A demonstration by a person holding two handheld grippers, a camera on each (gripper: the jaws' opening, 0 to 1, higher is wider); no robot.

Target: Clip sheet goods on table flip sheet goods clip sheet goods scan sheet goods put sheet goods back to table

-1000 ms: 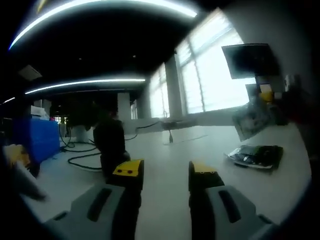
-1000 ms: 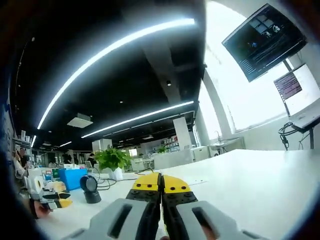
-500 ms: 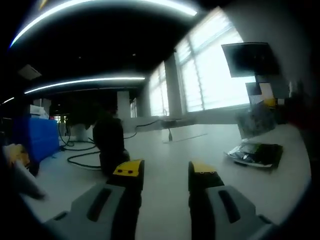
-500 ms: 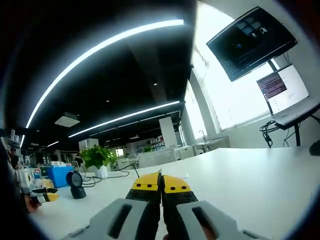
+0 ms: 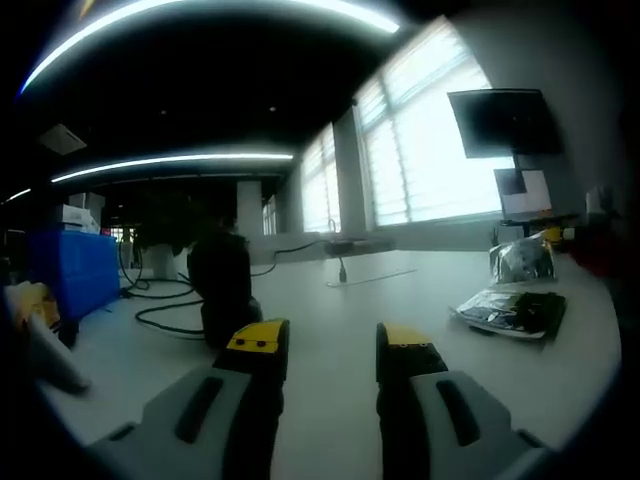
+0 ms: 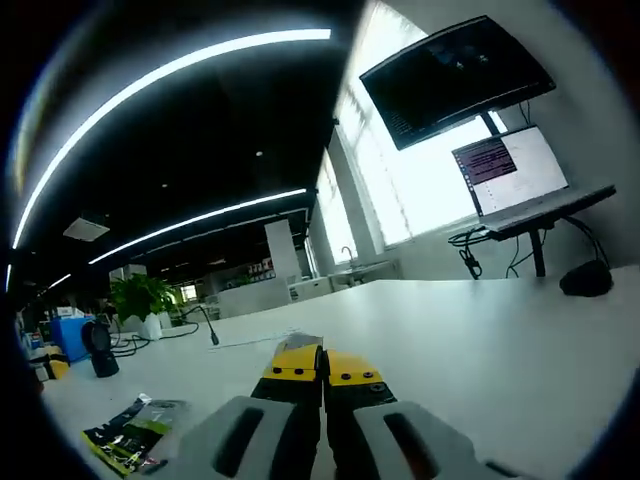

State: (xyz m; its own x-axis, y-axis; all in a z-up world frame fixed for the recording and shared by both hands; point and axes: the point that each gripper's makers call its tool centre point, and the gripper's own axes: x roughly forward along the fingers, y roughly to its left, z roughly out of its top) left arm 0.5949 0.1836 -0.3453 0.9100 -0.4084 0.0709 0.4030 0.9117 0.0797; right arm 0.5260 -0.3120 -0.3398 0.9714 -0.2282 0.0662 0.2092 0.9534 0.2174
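Note:
A green-and-black flat packet [image 5: 510,308] lies on the white table [image 5: 330,290] to the right of my left gripper [image 5: 330,340], which is open with nothing between its yellow-tipped jaws. Behind that packet a silvery packet [image 5: 523,260] stands upright just above the table, held at its top corner by my right gripper [image 5: 575,235] at the right edge. In the right gripper view my right gripper [image 6: 322,362] has its jaws pressed together, and the green-and-black packet [image 6: 130,440] lies low on the left. A black scanner [image 5: 222,290] stands ahead of the left jaw.
A blue bin [image 5: 70,275] and black cables [image 5: 165,315] sit at the left. A wall monitor [image 6: 450,75], a laptop on a stand [image 6: 515,175] and a dark mouse [image 6: 585,280] are at the right. The scanner [image 6: 100,345] and a potted plant [image 6: 135,300] stand far left.
The silvery packet has come down from a tilted position in the air to upright near the table. The right gripper view has swung right, away from the scanner, and the lying packet has come into it.

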